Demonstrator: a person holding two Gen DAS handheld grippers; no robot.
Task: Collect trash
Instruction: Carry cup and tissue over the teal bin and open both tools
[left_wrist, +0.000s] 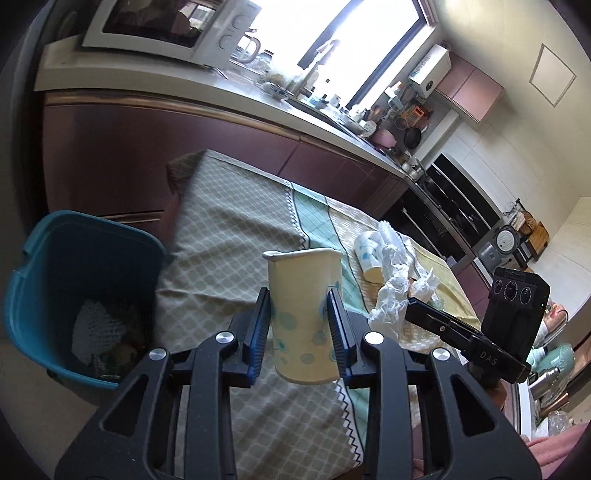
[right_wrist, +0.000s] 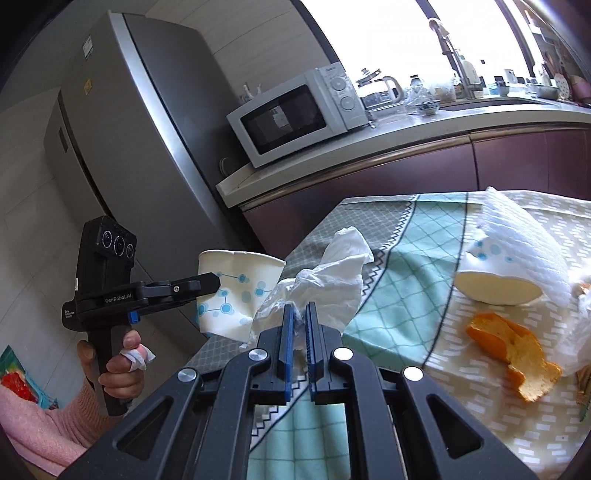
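My left gripper (left_wrist: 299, 295) is shut on a paper cup (left_wrist: 304, 317) with blue dots, held above the table edge; the cup also shows in the right wrist view (right_wrist: 236, 291). A teal trash bin (left_wrist: 74, 295) stands on the floor to the left, with white foam netting and scraps inside. My right gripper (right_wrist: 300, 308) is shut on a crumpled white tissue (right_wrist: 325, 280), lifted over the table. A second paper cup (right_wrist: 495, 280) lies on its side on the cloth. An orange peel (right_wrist: 513, 350) lies near it.
The table has a green and beige patterned cloth (right_wrist: 399, 280). White plastic wrap (right_wrist: 524, 240) lies over the lying cup. A counter with a microwave (right_wrist: 295, 118) runs behind, and a fridge (right_wrist: 122, 129) stands at the left.
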